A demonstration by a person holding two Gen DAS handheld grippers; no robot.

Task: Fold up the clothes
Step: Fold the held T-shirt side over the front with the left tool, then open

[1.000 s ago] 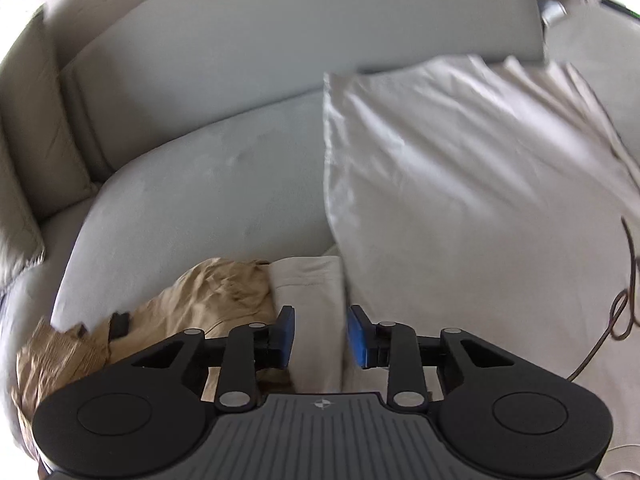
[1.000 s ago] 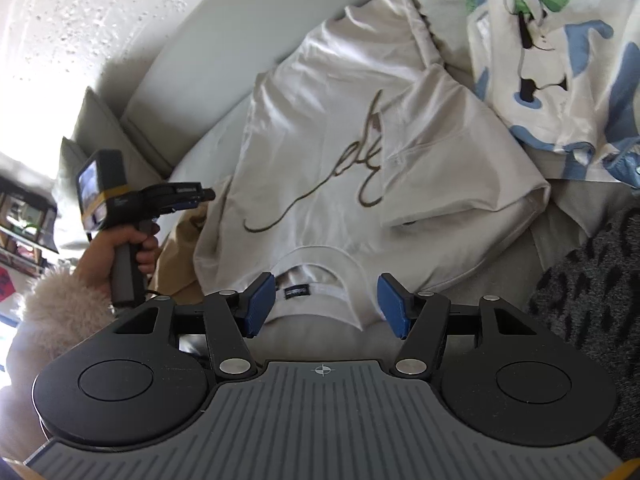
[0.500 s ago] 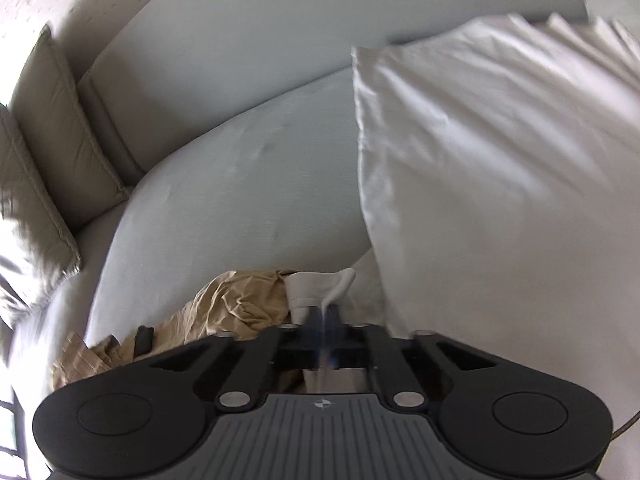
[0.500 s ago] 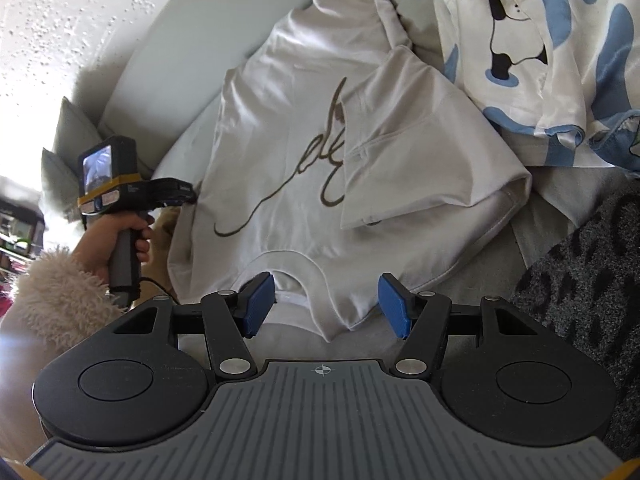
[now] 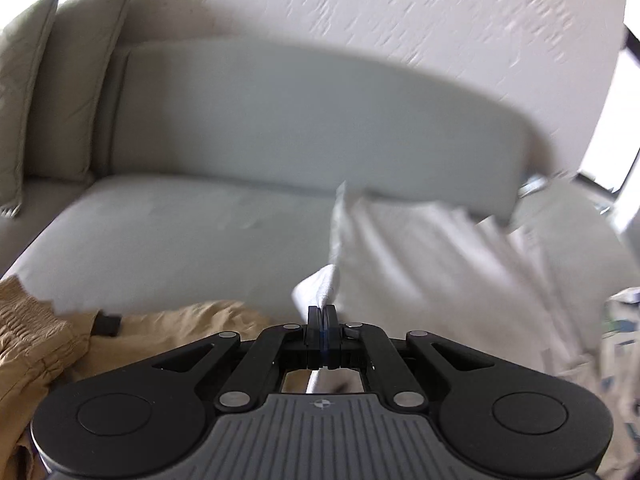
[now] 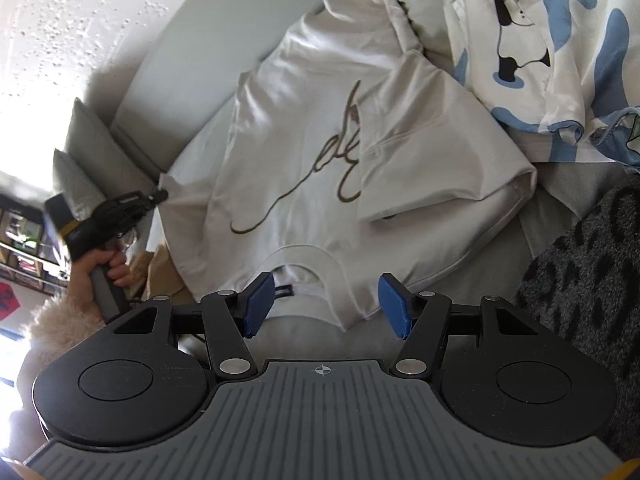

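Note:
A white T-shirt (image 6: 320,168) with a brown script print lies on the grey sofa, collar toward me, its right sleeve folded over the chest. My left gripper (image 5: 323,314) is shut on the T-shirt's left sleeve (image 5: 320,284) and lifts it off the seat; it also shows in the right wrist view (image 6: 158,196) at the shirt's left edge. The rest of the shirt (image 5: 440,264) is blurred in the left wrist view. My right gripper (image 6: 326,306) is open and empty, just above the collar (image 6: 304,256).
A tan garment (image 5: 132,332) lies crumpled at the seat's front left. A white, blue and green printed garment (image 6: 560,40) lies right of the shirt. A dark leopard-print fabric (image 6: 592,280) lies at the right. Cushions (image 5: 52,100) stand at the sofa's left end.
My left gripper closed on the shirt's left sleeve and raised it, its view tilting up toward the sofa back. My right gripper stayed open and drifted closer to the collar.

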